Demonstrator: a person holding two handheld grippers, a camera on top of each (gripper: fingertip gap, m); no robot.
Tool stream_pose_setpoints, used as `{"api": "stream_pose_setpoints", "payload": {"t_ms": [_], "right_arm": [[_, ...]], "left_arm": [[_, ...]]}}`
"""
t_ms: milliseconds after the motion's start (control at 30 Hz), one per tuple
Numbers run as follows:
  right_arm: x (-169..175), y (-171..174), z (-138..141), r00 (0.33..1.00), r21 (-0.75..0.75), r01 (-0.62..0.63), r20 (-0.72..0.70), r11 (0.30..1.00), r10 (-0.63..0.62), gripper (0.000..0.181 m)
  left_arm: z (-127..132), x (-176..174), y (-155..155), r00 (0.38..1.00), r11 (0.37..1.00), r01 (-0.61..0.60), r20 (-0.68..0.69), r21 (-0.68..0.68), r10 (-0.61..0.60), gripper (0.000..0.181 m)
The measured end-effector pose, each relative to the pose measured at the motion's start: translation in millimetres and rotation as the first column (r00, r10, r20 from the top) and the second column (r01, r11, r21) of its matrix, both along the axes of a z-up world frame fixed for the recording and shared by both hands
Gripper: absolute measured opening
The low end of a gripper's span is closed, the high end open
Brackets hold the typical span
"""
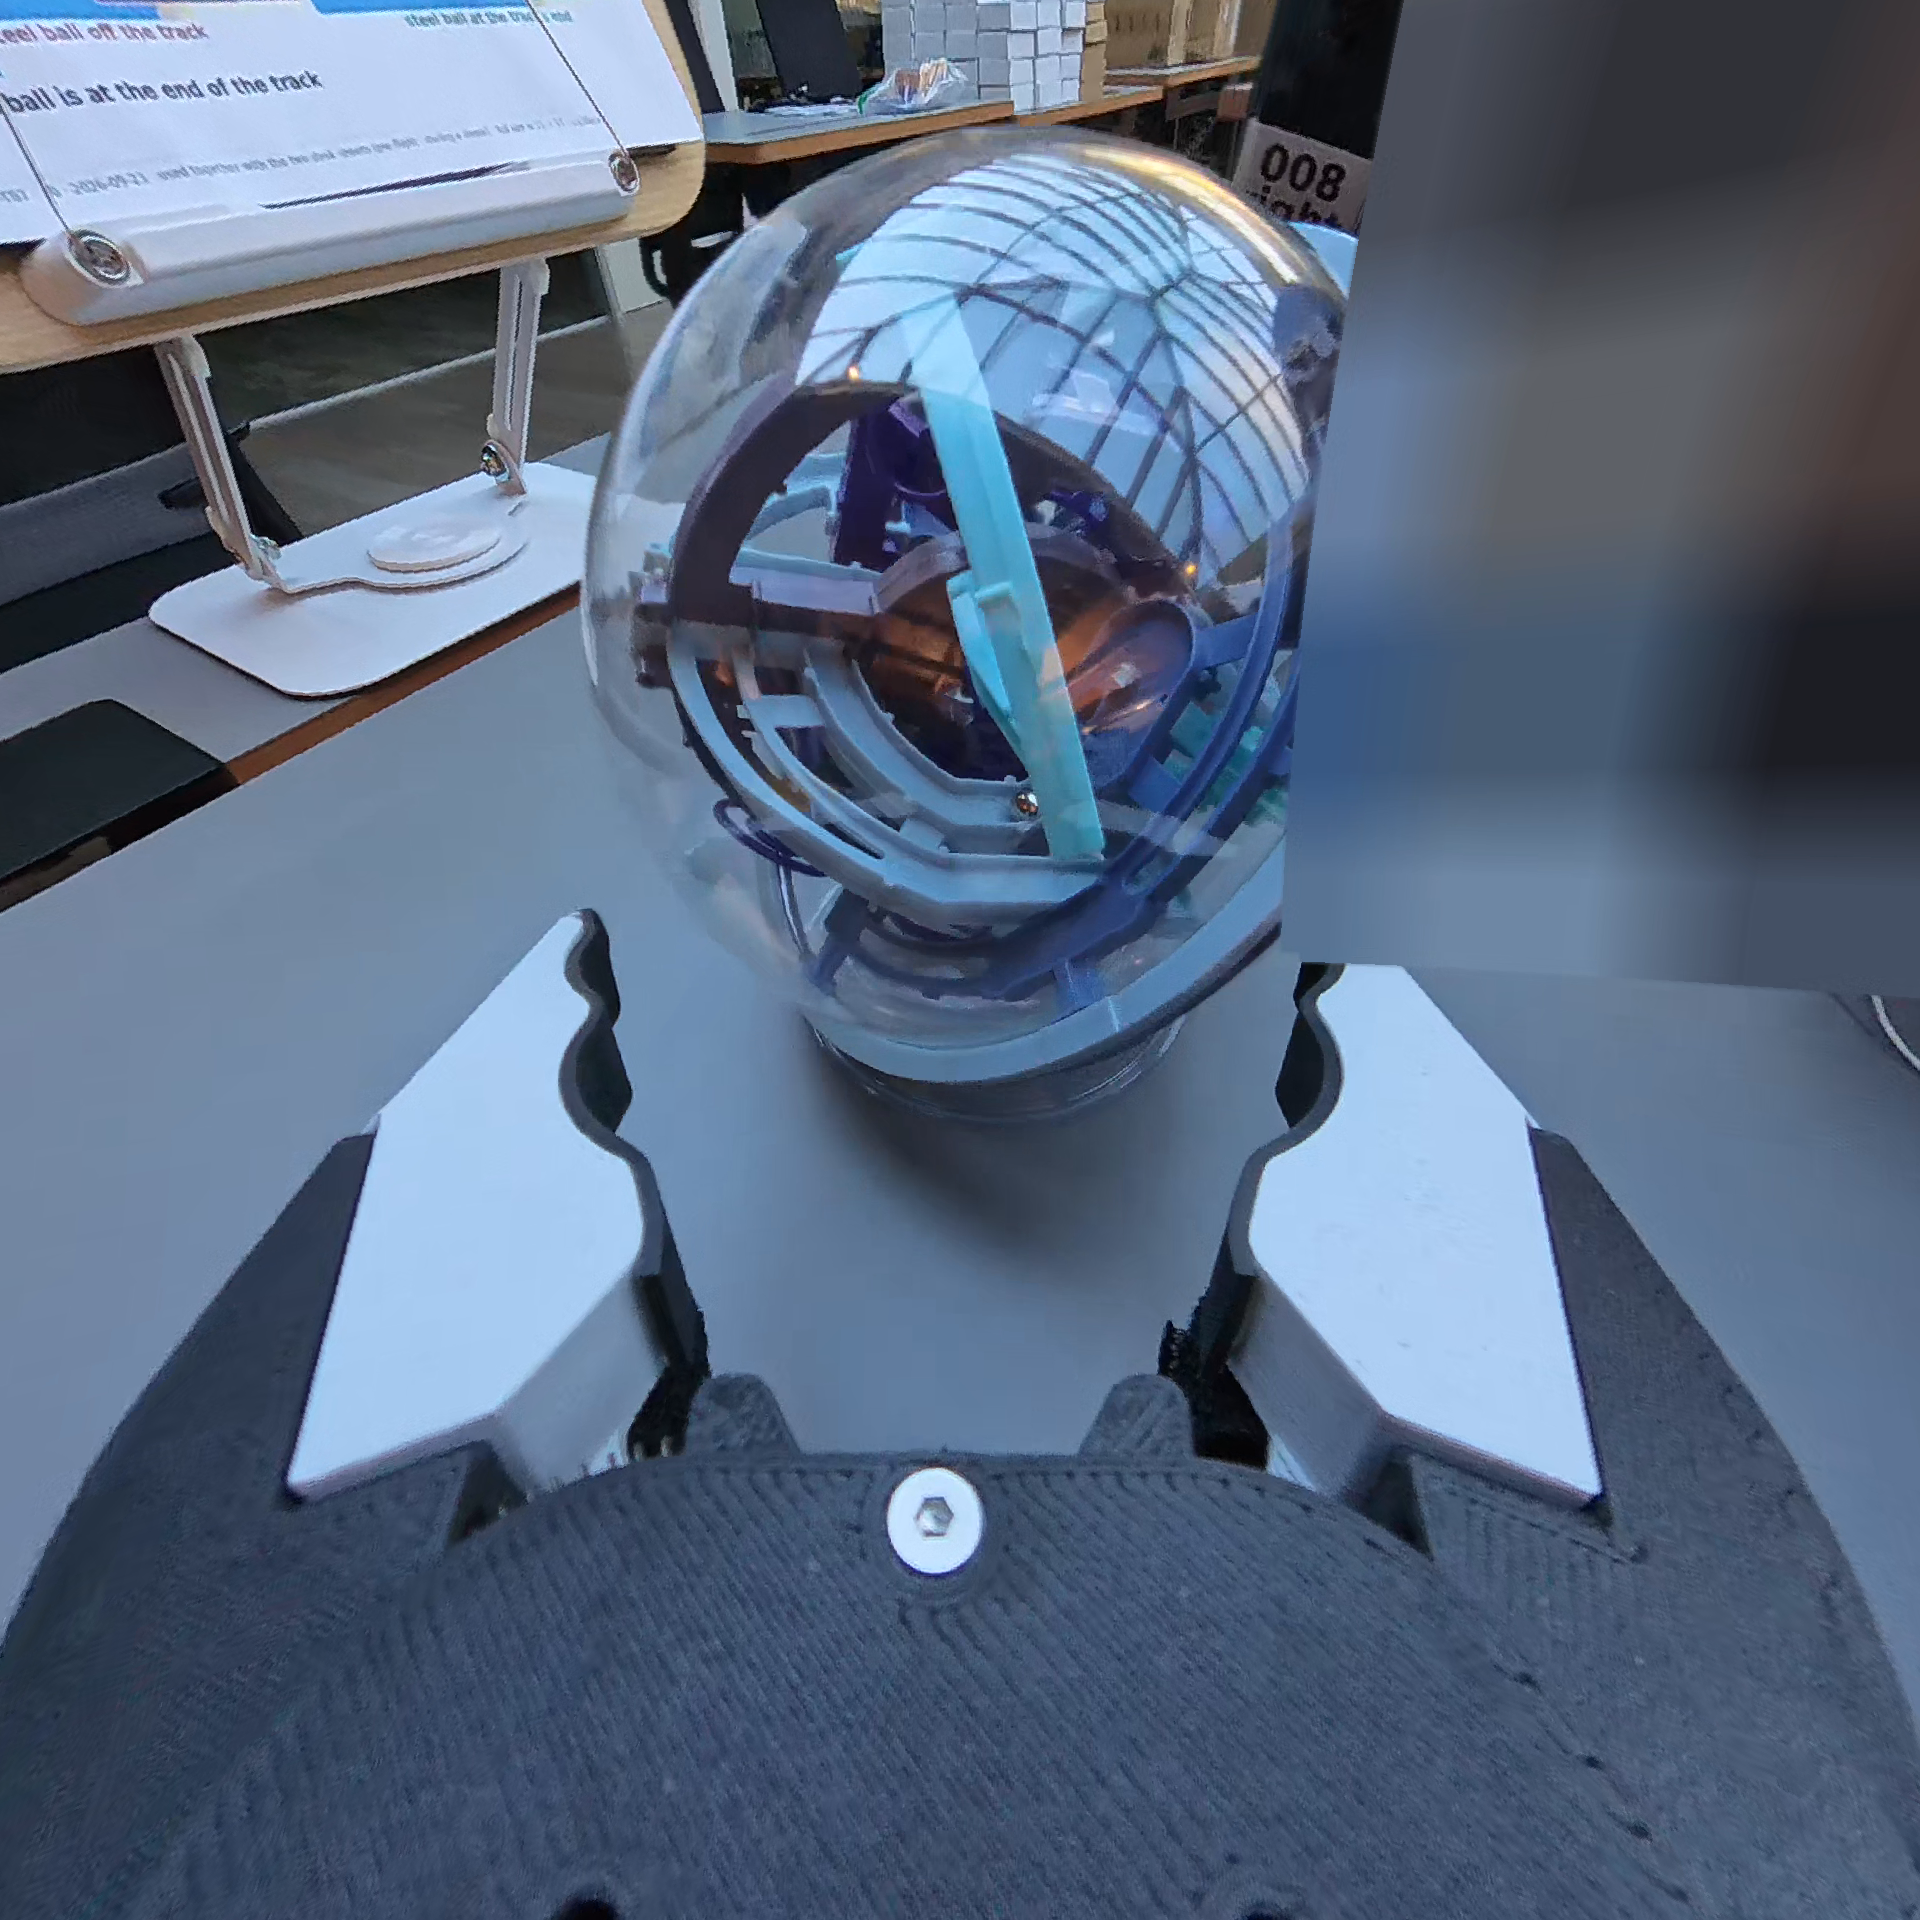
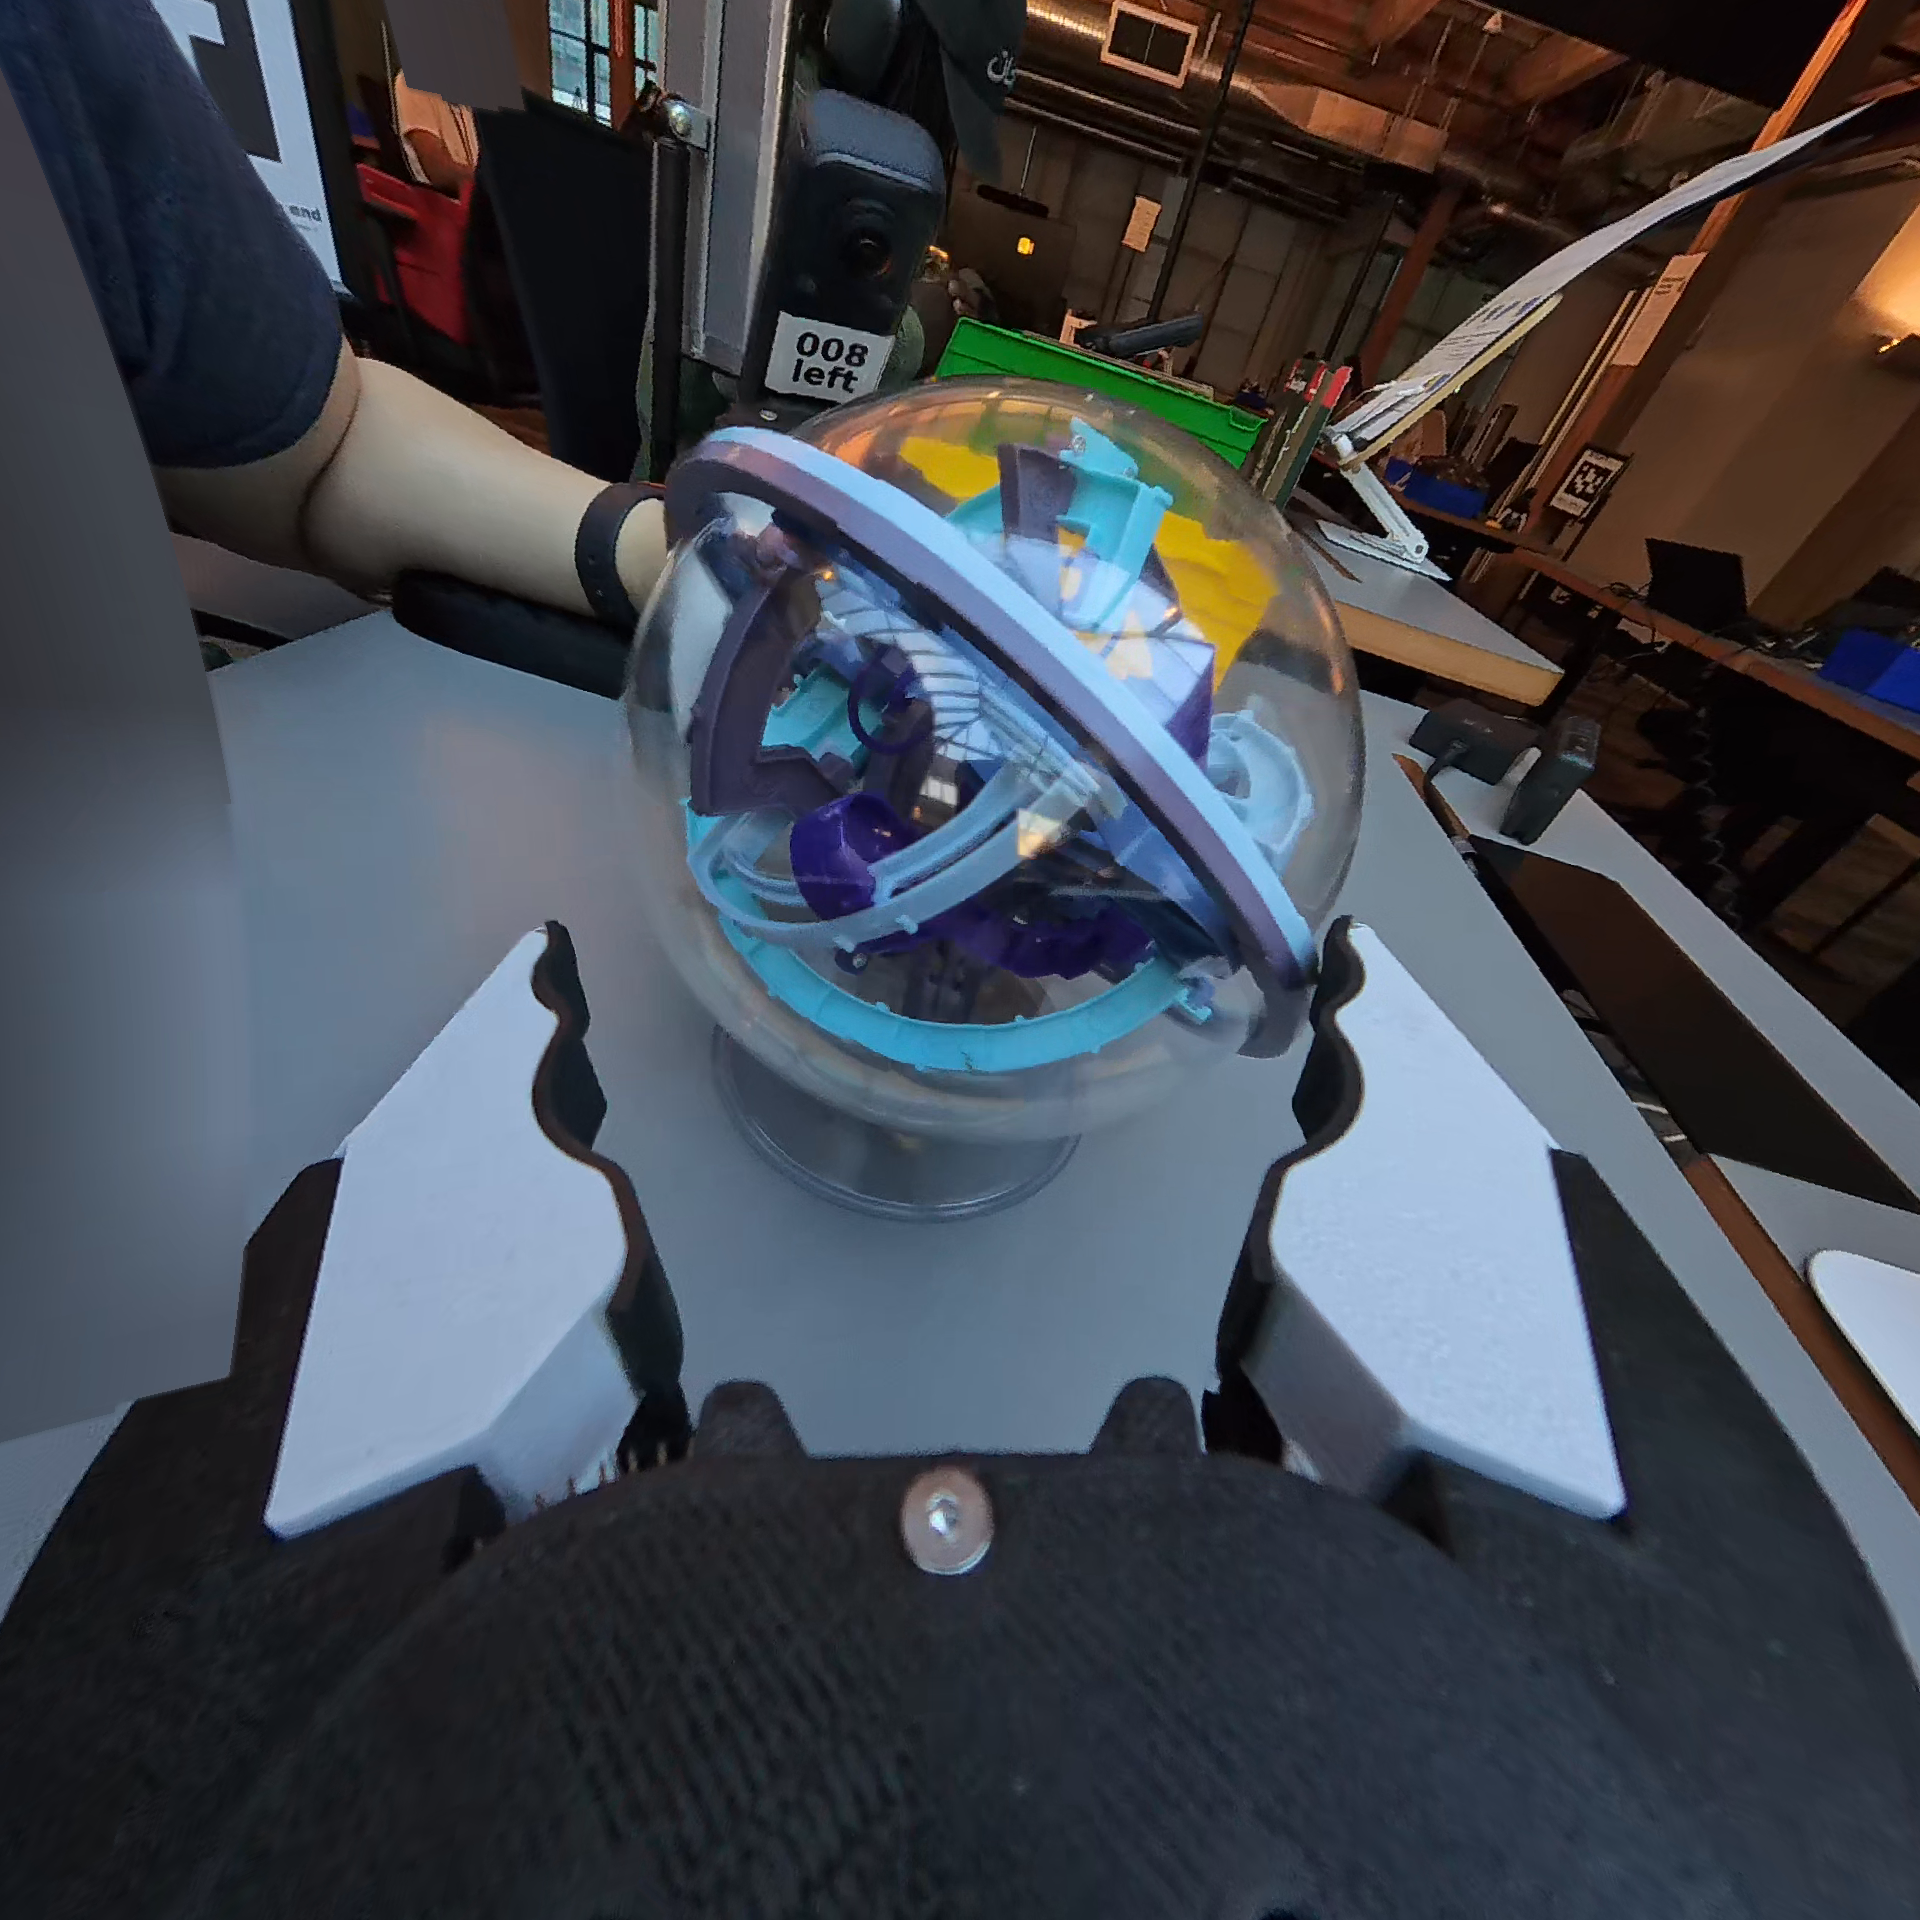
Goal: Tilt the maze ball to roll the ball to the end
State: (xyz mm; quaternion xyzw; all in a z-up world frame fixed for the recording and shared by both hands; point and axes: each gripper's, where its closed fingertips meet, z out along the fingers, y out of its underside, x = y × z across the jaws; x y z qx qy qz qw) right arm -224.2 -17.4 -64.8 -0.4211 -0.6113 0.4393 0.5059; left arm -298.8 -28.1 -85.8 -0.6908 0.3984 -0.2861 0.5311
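Two risks can be judged from the left wrist view: the maze ball, a clear sphere seated on a low clear stand on the grey surface, could be knocked off that stand if it is met off-centre, and the small steel ball, seen resting on a pale grey track beside a turquoise rail, could be jolted off the track by a sudden contact. The left gripper is held low and level just short of the sphere, its jaws released and spread wide, nothing between them; a document stand is seen behind to the left. In the right wrist view the maze ball is seen from the opposite side, its equator band tilted, and the smooth curved shell is judged likely to slip if it is pinched unevenly. The right gripper is likewise aimed level at the sphere, jaws released, with one tip very near the band; whether it touches cannot be told. A forearm is seen reaching in behind the sphere.
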Motion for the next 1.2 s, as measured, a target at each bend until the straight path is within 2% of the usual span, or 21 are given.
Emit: {"api": "stream_pose_setpoints", "payload": {"t_ms": [500, 700, 933, 1067, 1200], "right_arm": [[5, -6, 4, 0.998, -0.017, 0.051, -0.036, 0.999, -0.051, 0.132], [4, -6, 6, 0.996, -0.011, 0.085, -0.035, 0.996, -0.085, 0.131], [9, 3, 20, 0.989, -0.014, 0.138, -0.05, 0.99, -0.138, 0.135], [-1, 9, 18, 0.995, -0.035, 0.097, 0.041, 0.995, -0.096, 0.144], [-12, 5, 6, 0.989, -0.046, 0.016, 0.148, 0.999, -0.009, 0.147]], "left_arm": [[-2, -11, 2, 1.0, 1.0, -0.019, -0.012, -0.013, 0.019, 0.126], [-5, -12, 1, 1.0, 0.998, -0.011, 0.015, -0.059, 0.012, 0.124], [-1, -11, -3, 1.0, 1.0, -0.005, 0.003, -0.013, 0.005, 0.124], [-5, -1, -6, 1.0, 1.0, 0.01, -0.018, -0.013, -0.01, 0.128], [-10, 9, -7, 1.0, 0.997, 0.015, 0.015, -0.082, -0.014, 0.131]]}}
